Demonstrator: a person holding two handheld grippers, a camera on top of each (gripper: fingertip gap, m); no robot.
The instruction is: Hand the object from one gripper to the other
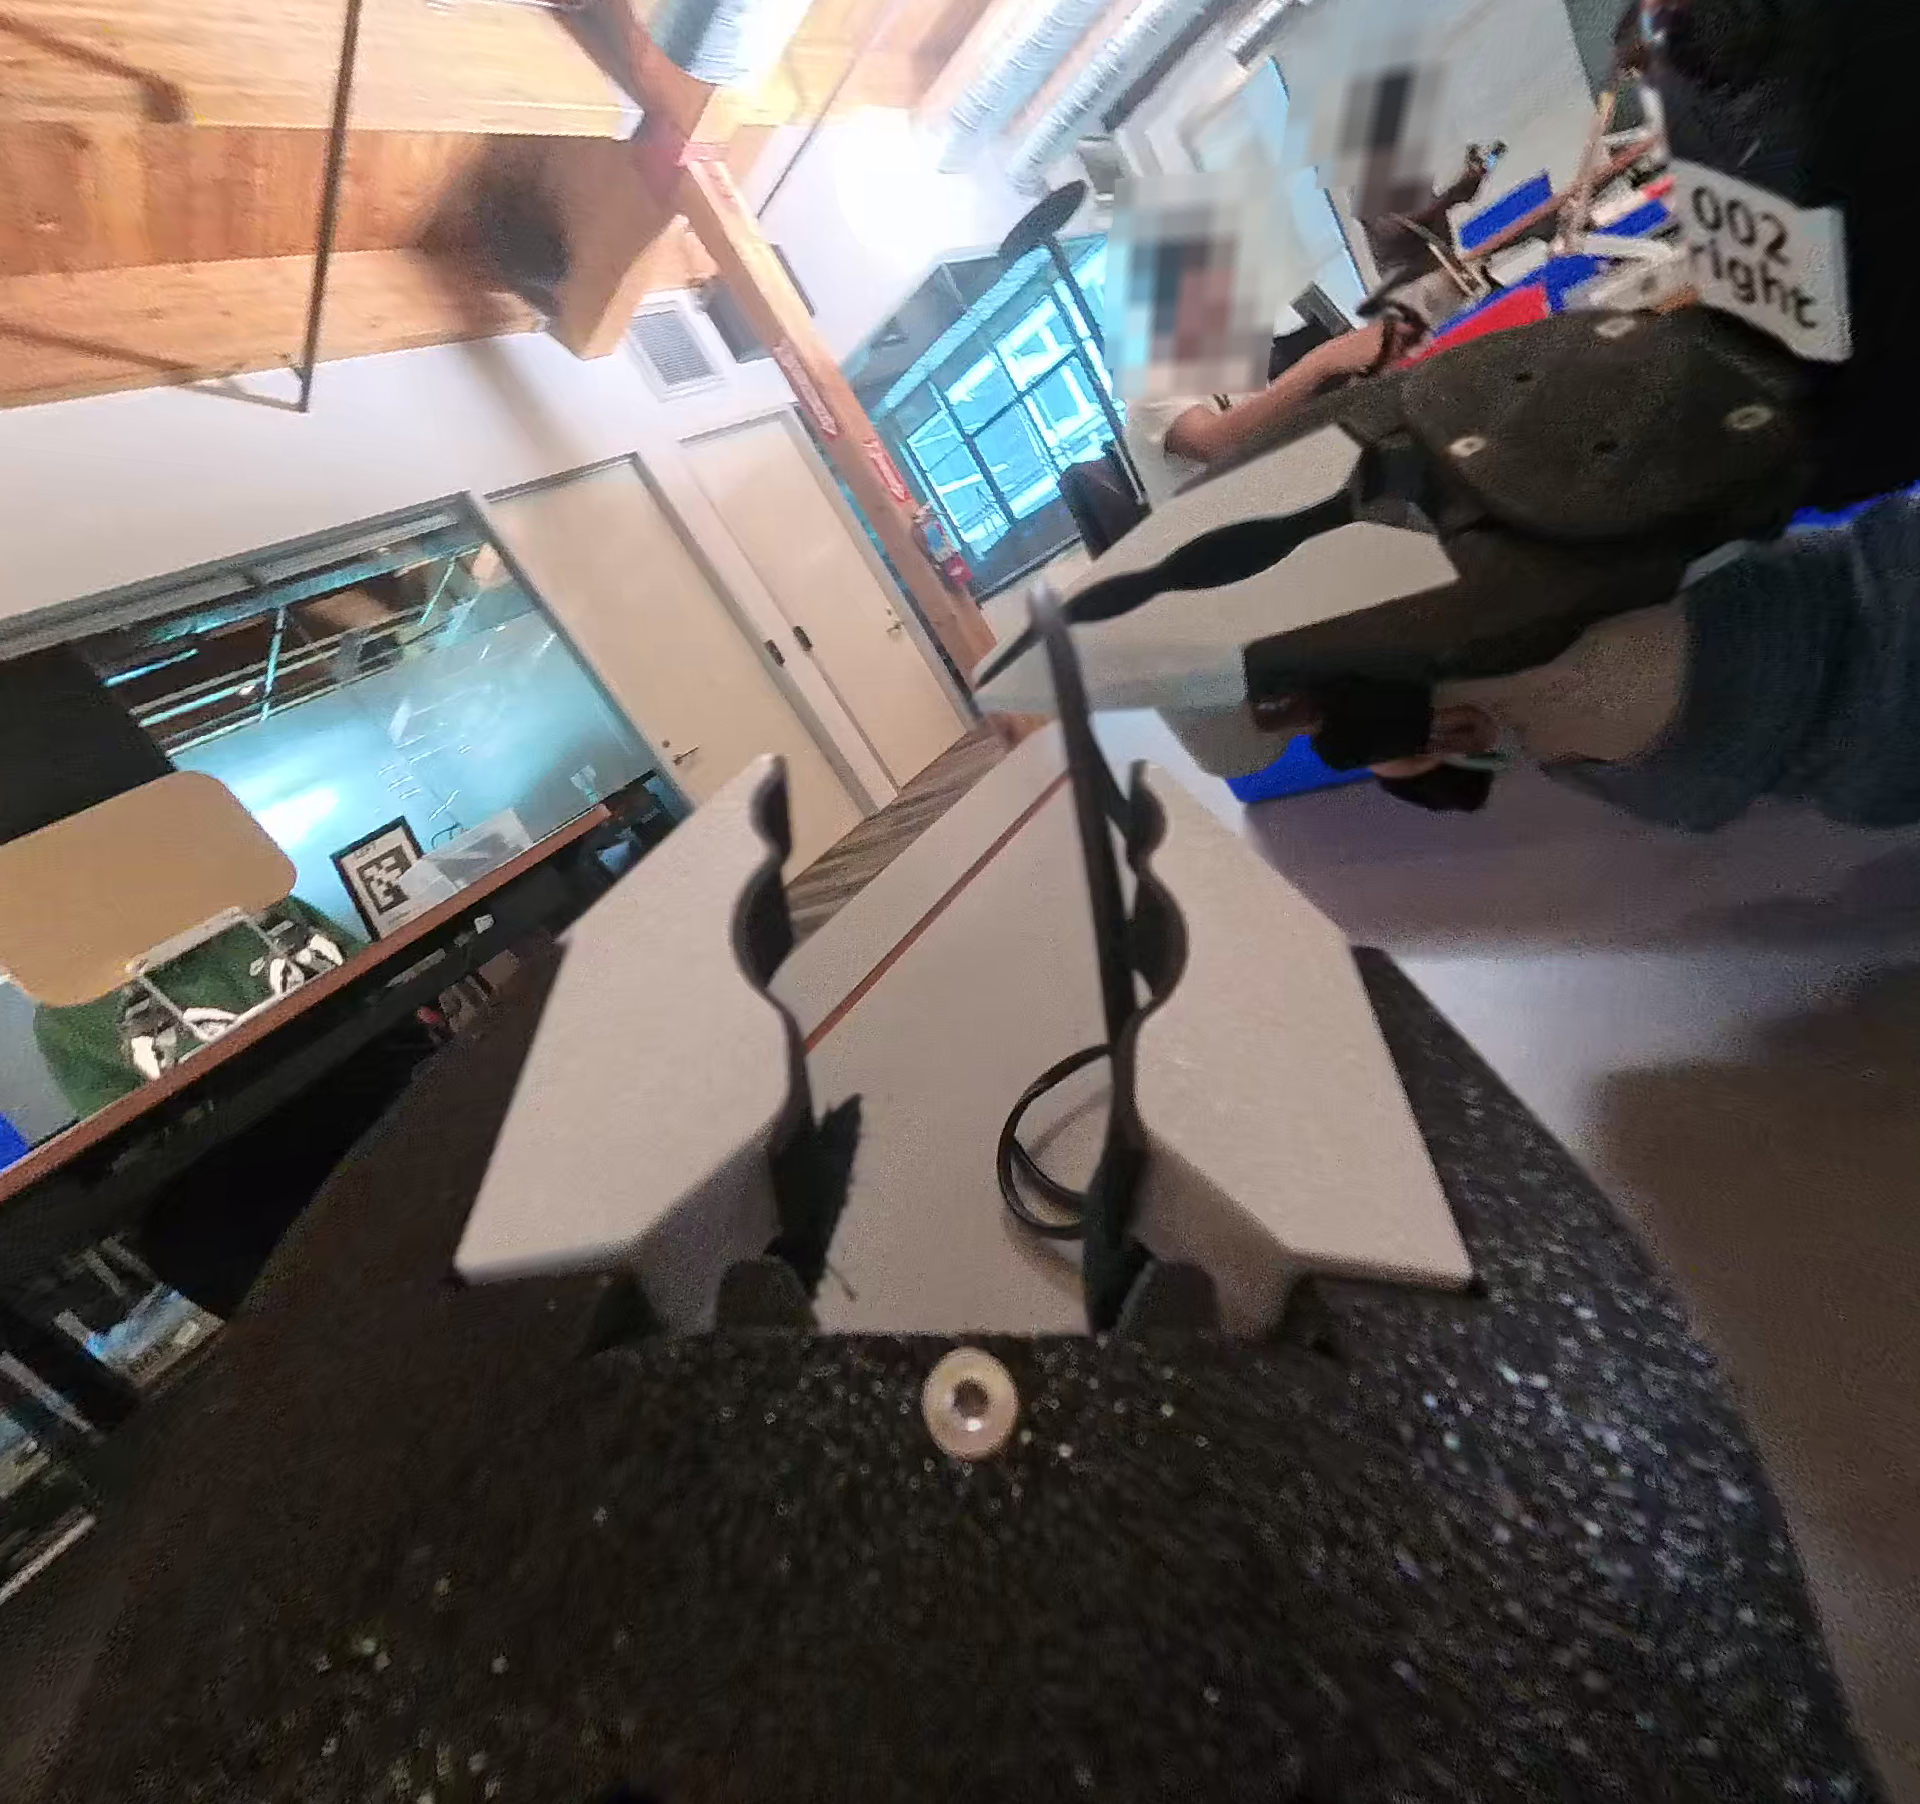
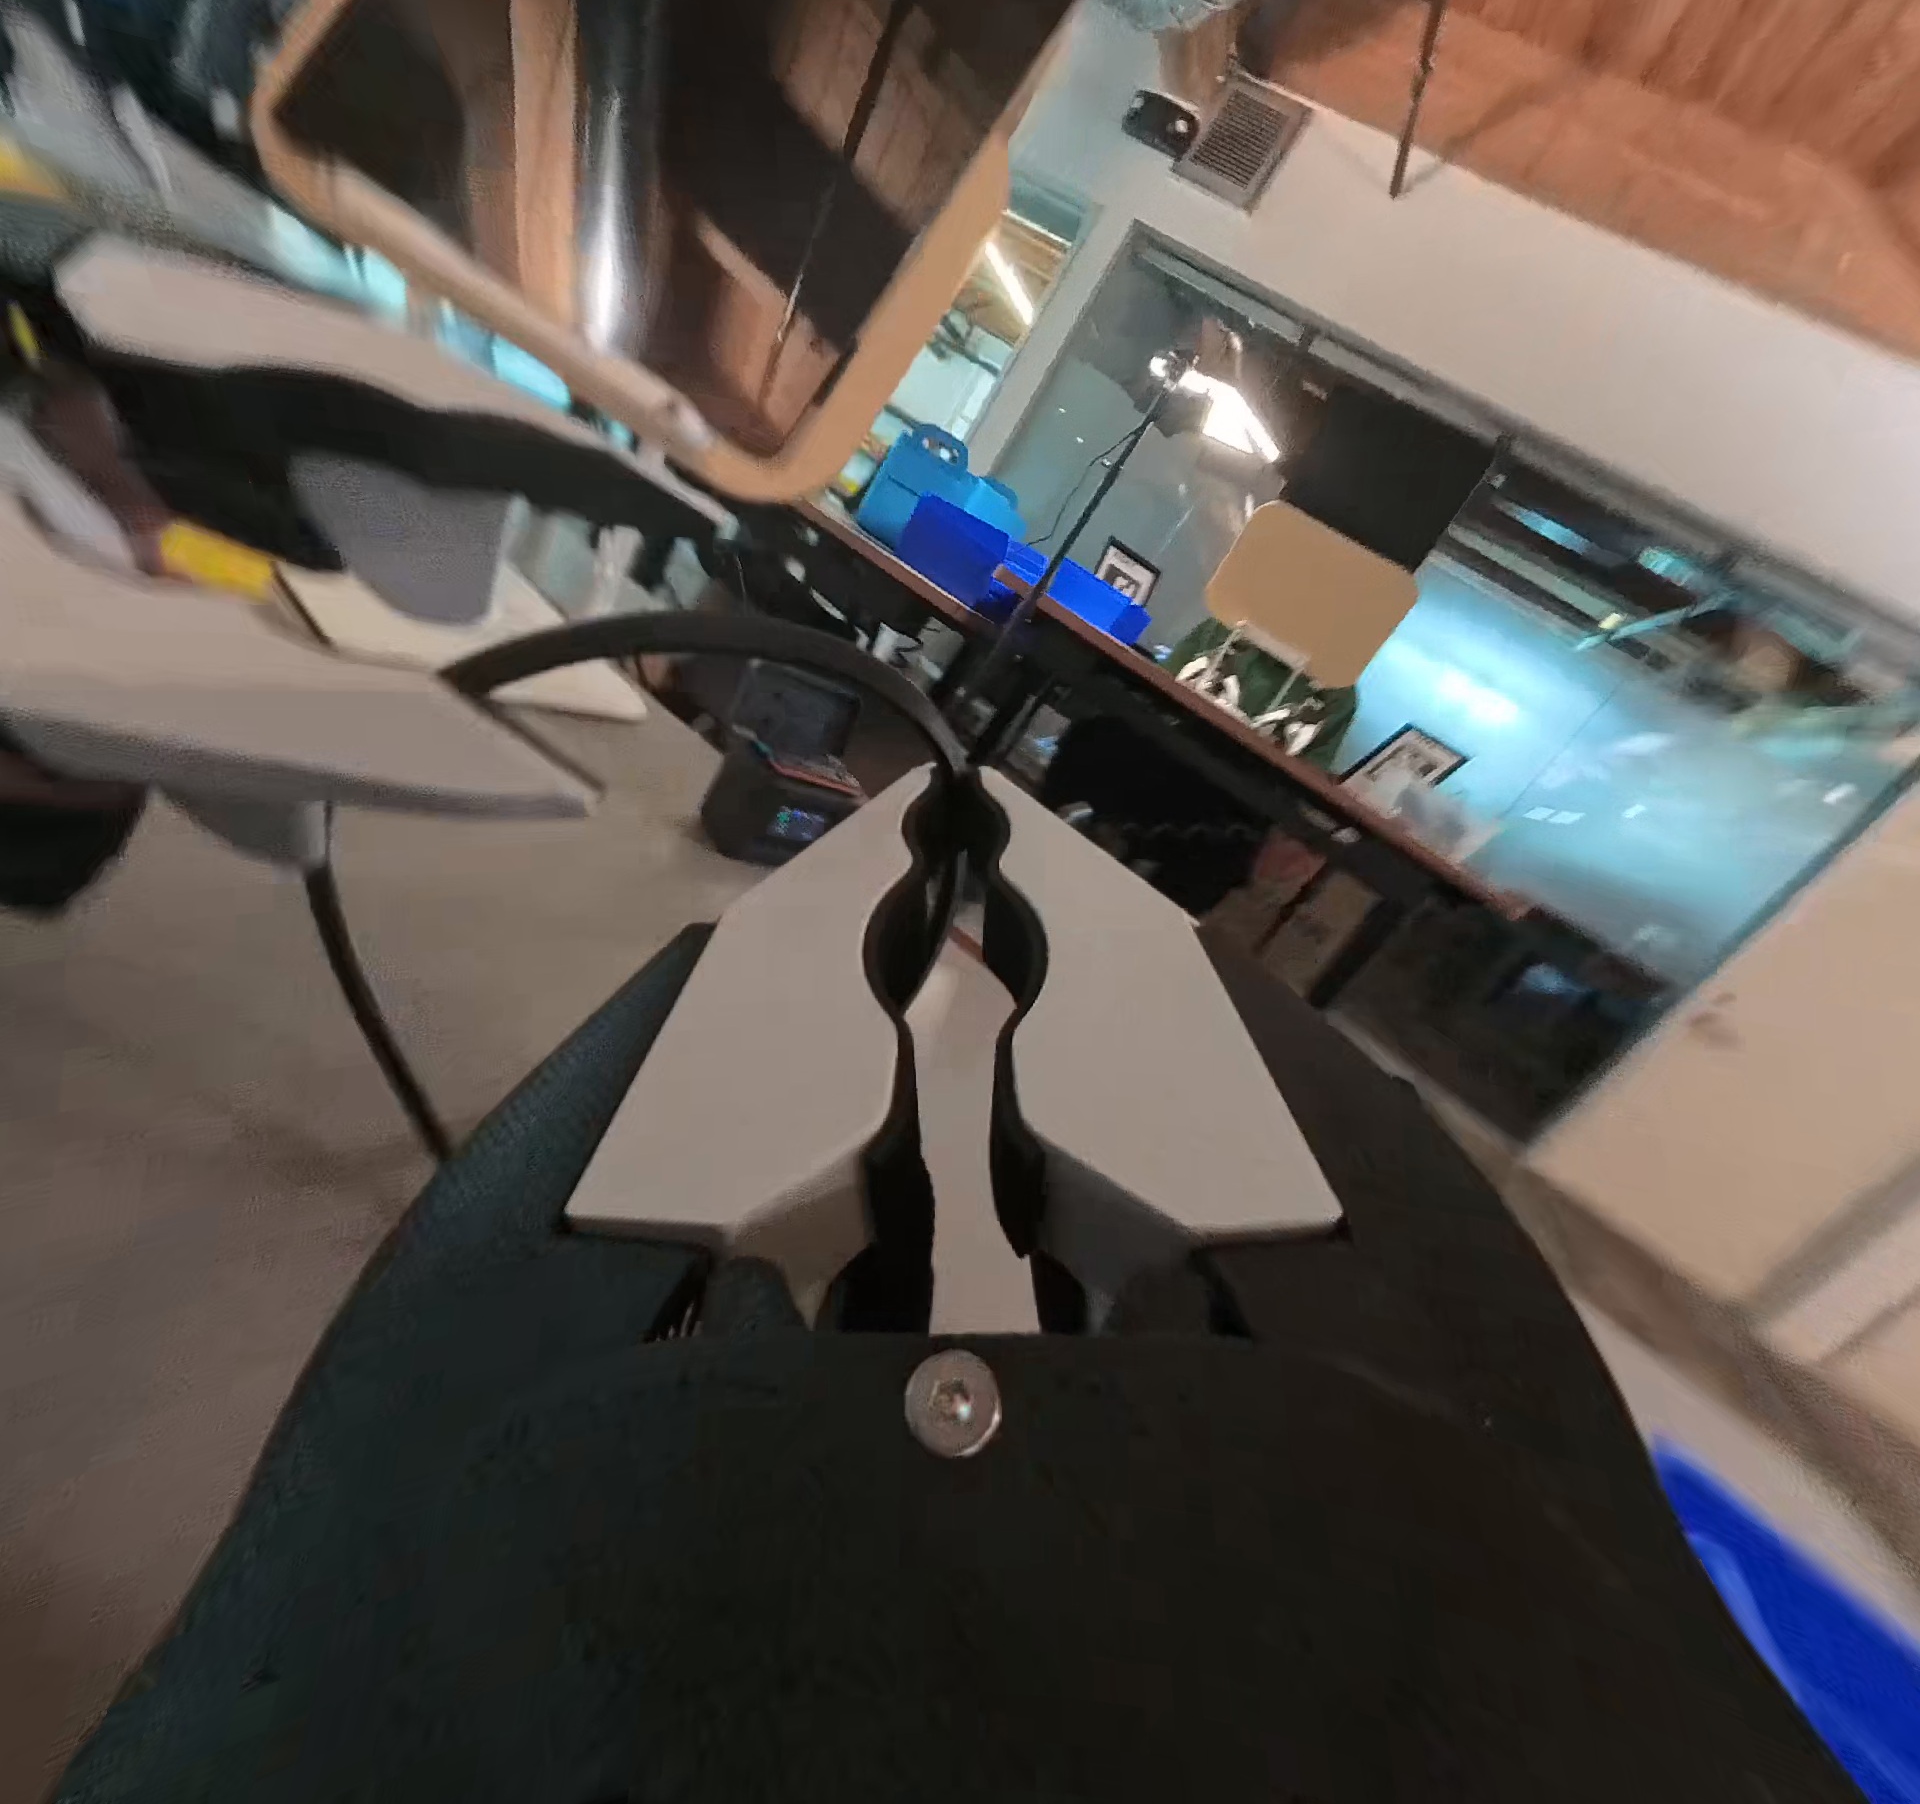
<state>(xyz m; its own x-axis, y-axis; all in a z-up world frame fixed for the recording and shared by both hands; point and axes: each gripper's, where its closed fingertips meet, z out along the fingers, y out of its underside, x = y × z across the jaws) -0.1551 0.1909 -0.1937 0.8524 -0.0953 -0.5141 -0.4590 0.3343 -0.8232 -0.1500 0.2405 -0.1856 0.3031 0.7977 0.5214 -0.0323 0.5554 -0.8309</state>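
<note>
Left gripper [image 1: 961,933], tilted, jaws wide apart; right gripper [image 2: 956,783] jaws pinch black strap [image 2: 727,634].

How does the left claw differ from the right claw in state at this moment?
1. The left claw is open, with a wide gap between its fingers; the right claw is shut.
2. The thin black band only leans on one finger of the left claw, while the right claw pinches it at its tips.

Both have grey fingers with wavy black inner pads, on a black body.
</note>
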